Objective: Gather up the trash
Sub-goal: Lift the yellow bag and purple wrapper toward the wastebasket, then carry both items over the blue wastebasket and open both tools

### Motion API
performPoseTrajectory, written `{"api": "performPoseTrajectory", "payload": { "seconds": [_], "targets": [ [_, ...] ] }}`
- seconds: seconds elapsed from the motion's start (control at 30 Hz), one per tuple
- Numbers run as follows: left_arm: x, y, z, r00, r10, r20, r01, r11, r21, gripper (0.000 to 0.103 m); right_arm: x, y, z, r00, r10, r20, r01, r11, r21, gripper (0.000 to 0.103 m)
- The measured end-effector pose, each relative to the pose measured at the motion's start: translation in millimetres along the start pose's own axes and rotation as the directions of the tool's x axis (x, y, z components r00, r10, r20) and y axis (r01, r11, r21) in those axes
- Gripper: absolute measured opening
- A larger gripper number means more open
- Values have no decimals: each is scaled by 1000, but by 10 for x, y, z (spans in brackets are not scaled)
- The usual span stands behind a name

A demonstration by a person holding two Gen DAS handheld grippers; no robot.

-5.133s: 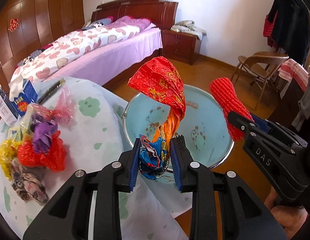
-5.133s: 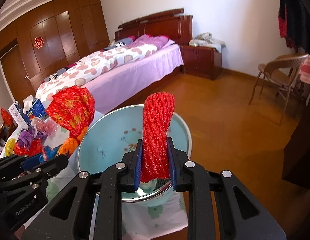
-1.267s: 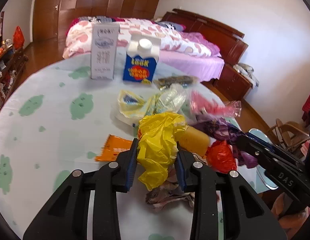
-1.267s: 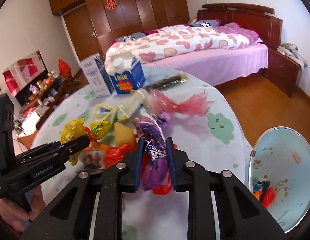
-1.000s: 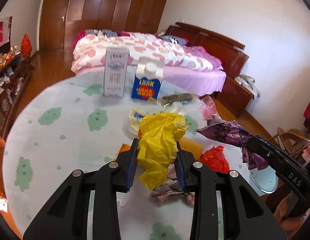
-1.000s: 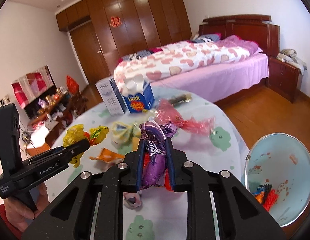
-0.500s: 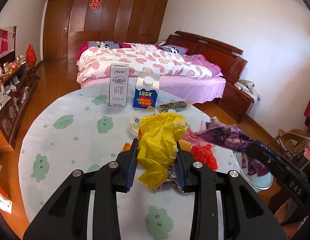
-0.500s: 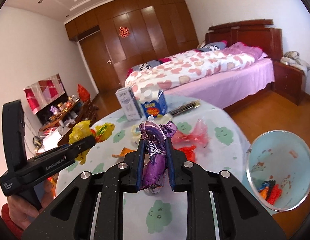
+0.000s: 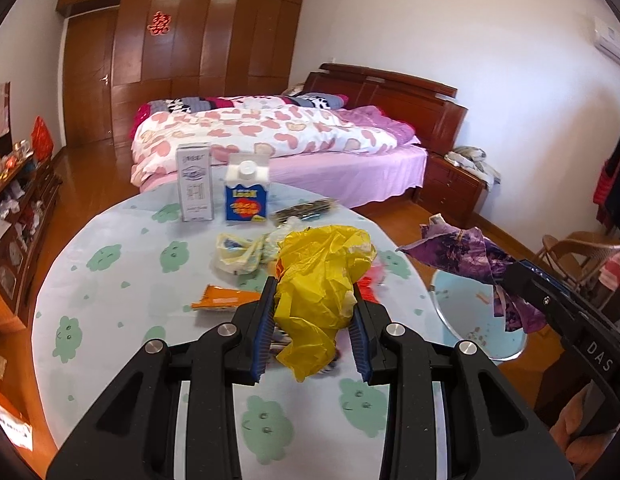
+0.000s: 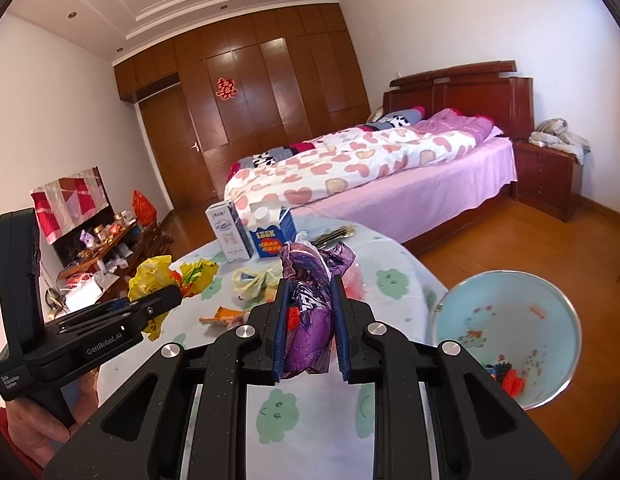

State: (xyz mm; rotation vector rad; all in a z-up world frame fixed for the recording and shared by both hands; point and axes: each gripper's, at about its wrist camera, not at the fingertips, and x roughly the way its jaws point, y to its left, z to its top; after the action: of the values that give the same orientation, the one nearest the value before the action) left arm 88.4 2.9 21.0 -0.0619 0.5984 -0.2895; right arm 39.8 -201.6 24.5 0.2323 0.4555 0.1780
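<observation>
Bedroom worktop [image 9: 110,304] below us: our left gripper [image 9: 312,332] jaws clamp a yellow bag [image 9: 322,280], right gripper [image 10: 309,326] jaws pinch a purple wrapper [image 10: 310,312].

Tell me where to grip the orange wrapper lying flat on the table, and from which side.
Take the orange wrapper by its pointed end toward the bare tablecloth, coming low from that side. It lies flat, and its other end runs into the trash pile.

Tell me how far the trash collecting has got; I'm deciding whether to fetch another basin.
Done: a few bits of trash lie in the blue basin. In hand: left tongs clamp a yellow bag, right tongs clamp a purple wrapper, both above the table. Left: an orange wrapper, a pale bag, red scraps, two cartons.
</observation>
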Motion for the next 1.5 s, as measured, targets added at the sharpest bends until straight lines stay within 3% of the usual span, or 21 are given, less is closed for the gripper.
{"api": "performPoseTrajectory", "payload": {
  "seconds": [0.5, 0.93, 1.5],
  "targets": [
    [-79, -613, 55, 999, -47, 16, 45, 992, 118, 33, -451, -325, 49, 991, -96, 90, 95, 995, 16, 21],
    [93, -1096, 90, 992, -123, -3, 122, 976, 181, 33, -647, -720, 35, 967, -224, 126, 215, 974, 76, 21],
    [579, -1797, -49, 977, -199, -76, 212, 945, 248, 33, -594, -1399, -152, 920, -387, 58, 374, 913, 166, 21]
  ]
}}
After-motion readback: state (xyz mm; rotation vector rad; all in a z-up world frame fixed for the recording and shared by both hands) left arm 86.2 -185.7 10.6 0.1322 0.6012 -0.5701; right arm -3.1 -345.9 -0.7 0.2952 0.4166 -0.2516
